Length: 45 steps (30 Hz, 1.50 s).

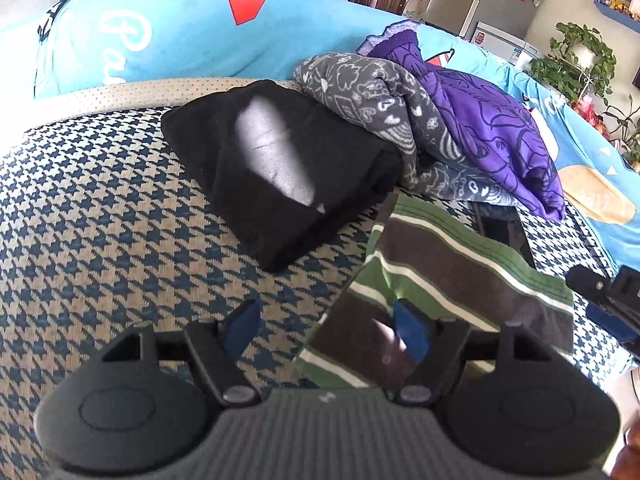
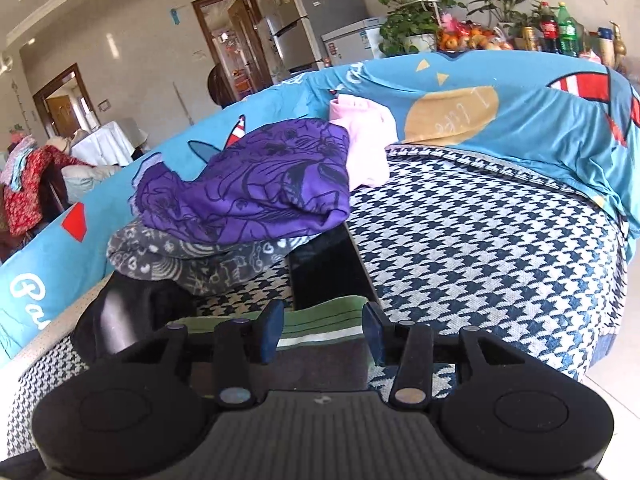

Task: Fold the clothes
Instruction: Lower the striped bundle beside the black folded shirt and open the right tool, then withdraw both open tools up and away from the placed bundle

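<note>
A green, brown and white striped garment (image 1: 448,276) lies flat on the houndstooth sofa seat (image 1: 100,232). My left gripper (image 1: 326,330) is open just above its near left corner, one blue pad over the stripes, the other over the seat. My right gripper (image 2: 322,330) is open over the same striped garment (image 2: 320,322) at its far edge; it also shows at the right edge of the left wrist view (image 1: 608,300). A folded black garment (image 1: 280,168) lies beyond the striped one. A heap of grey patterned cloth (image 1: 380,96) and purple cloth (image 1: 492,128) sits behind.
A blue printed cover (image 1: 180,36) drapes the sofa back. A pink garment (image 2: 366,144) rests against it beside the purple cloth (image 2: 256,184). A dark gap (image 2: 328,272) splits the two seat cushions. Fridge (image 2: 288,28), plants and bottles stand behind the sofa.
</note>
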### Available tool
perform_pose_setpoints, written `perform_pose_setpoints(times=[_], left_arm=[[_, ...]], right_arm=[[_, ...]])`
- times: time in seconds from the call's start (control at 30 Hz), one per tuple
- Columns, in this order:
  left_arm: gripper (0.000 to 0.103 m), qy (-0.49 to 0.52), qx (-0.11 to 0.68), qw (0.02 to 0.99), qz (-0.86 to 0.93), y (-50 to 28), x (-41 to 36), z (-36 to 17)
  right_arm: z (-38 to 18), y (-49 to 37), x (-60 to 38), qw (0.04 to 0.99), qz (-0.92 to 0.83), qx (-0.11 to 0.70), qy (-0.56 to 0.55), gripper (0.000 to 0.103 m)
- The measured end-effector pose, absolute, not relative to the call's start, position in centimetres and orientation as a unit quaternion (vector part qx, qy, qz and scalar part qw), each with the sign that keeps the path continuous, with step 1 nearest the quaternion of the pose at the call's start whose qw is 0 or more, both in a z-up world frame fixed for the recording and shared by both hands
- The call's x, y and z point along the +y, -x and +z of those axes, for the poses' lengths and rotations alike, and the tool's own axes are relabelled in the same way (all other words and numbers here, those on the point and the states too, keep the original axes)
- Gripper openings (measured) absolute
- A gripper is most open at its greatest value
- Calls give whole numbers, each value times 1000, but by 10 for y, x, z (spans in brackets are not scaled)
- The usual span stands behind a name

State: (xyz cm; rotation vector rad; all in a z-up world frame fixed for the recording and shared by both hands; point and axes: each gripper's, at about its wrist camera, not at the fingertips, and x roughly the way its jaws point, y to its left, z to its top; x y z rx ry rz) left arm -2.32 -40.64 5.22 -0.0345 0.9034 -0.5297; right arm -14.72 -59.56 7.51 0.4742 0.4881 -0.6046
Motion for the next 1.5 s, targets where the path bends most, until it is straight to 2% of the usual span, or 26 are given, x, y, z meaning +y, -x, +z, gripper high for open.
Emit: perform_pose_setpoints(times=[0.1,0.17,0.3,0.43,0.63,0.7,0.77,0.83,0.9,1.1,1.5], left_arm=[[76,7,445,859,-253,22,-410,45],[84,-1,455,854,-252,22,-412,39],[91,-16,469,845,-258,20,-417,30],[98,-39,466,842,-269,19,-422,26],[98,-53,460,839,-285,18,-420,30],[99,-67,458,838,-290,20,-419,33],[99,-87,450,838,-296,25,-418,36],[100,-108,440,838,-303,31,-416,40],[102,-128,431,838,-310,38,-414,43],[103,-174,412,834,-325,57,-406,51],[103,-152,424,829,-331,65,-361,46]], right_arm=[[71,138,-589,901,-260,263,-228,43],[63,130,-584,895,-260,294,-214,43],[43,121,-587,873,-272,351,-204,43],[38,119,-584,868,-287,358,-190,43],[43,116,-570,864,-317,358,-157,48],[46,118,-568,860,-326,359,-160,57],[48,121,-565,854,-337,361,-163,62],[52,124,-559,849,-347,364,-165,63],[55,127,-552,845,-352,366,-166,71],[65,137,-529,842,-344,381,-166,74],[54,163,-510,820,-371,390,-197,74]])
